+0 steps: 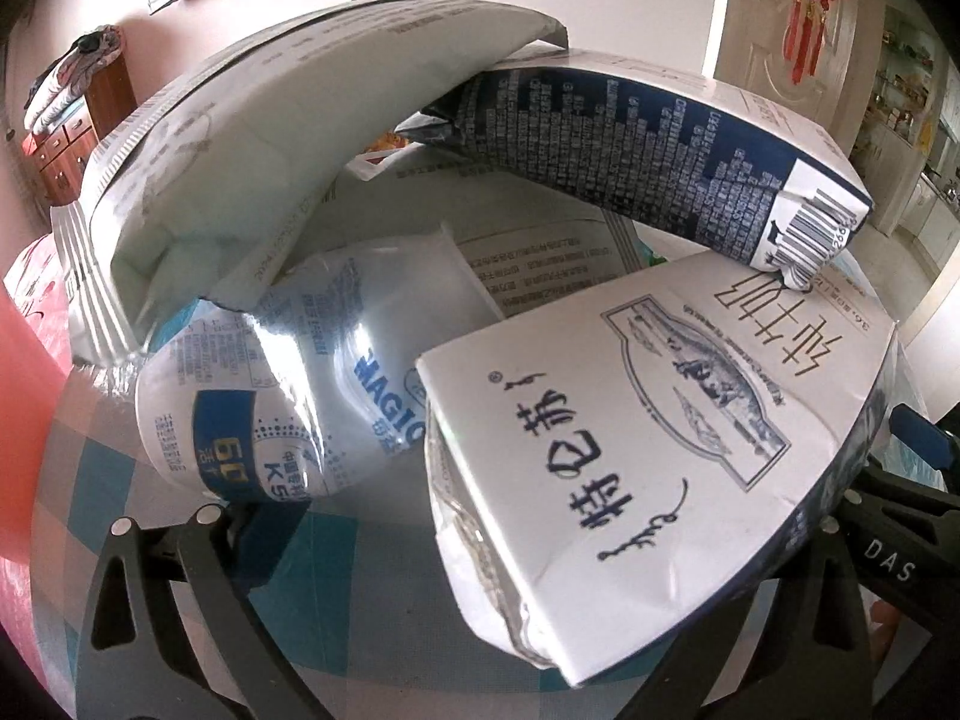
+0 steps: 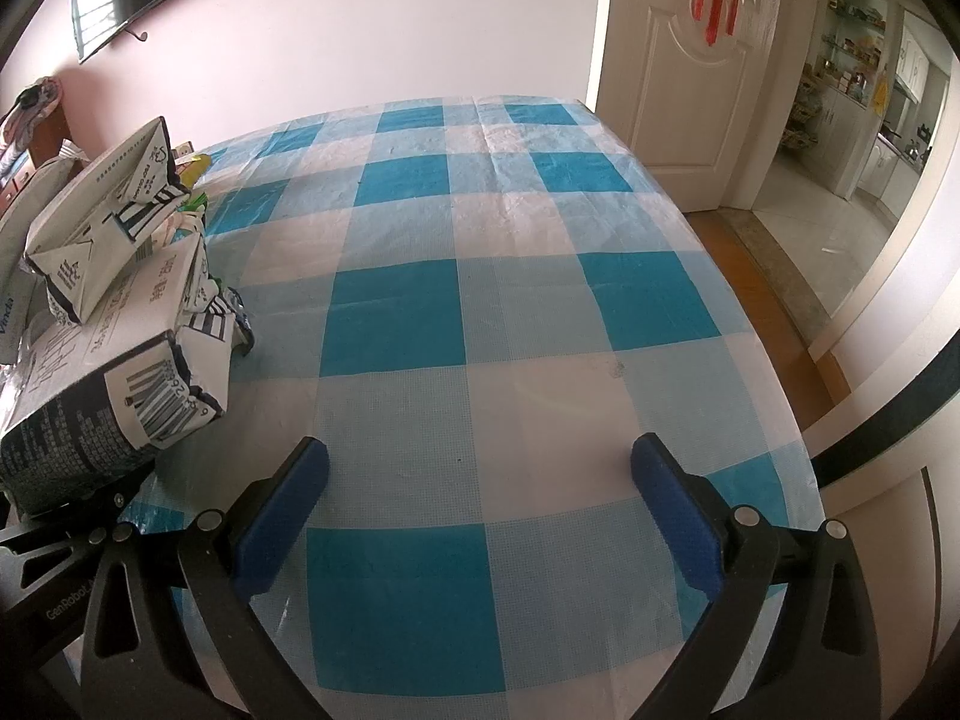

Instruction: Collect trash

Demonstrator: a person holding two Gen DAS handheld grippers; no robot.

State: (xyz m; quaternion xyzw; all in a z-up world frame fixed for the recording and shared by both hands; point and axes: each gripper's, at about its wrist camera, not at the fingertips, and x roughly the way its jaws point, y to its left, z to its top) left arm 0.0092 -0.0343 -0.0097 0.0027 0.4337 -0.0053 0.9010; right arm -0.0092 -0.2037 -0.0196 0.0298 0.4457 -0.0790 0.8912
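Observation:
A heap of trash fills the left wrist view: a white milk carton (image 1: 630, 450) with blue lettering at the front right, a dark blue carton with a barcode (image 1: 660, 168) behind it, a silver-blue foil pouch (image 1: 288, 396) and a large grey-white flattened pack (image 1: 252, 138). My left gripper (image 1: 474, 480) is open; the pouch and white carton lie over its fingertips and hide them. From the right wrist view the heap sits at the left edge, topped by a folded carton (image 2: 102, 210), with the barcode carton (image 2: 102, 408) nearest. My right gripper (image 2: 480, 462) is open over bare cloth, holding nothing.
A blue-and-white checked tablecloth (image 2: 480, 300) covers the table, bare from the heap to its right edge. Something pink-red (image 1: 24, 420) lies at the far left. A door (image 2: 678, 90) and a kitchen doorway stand beyond the table's right side; a wooden cabinet (image 1: 72, 132) stands at the back left.

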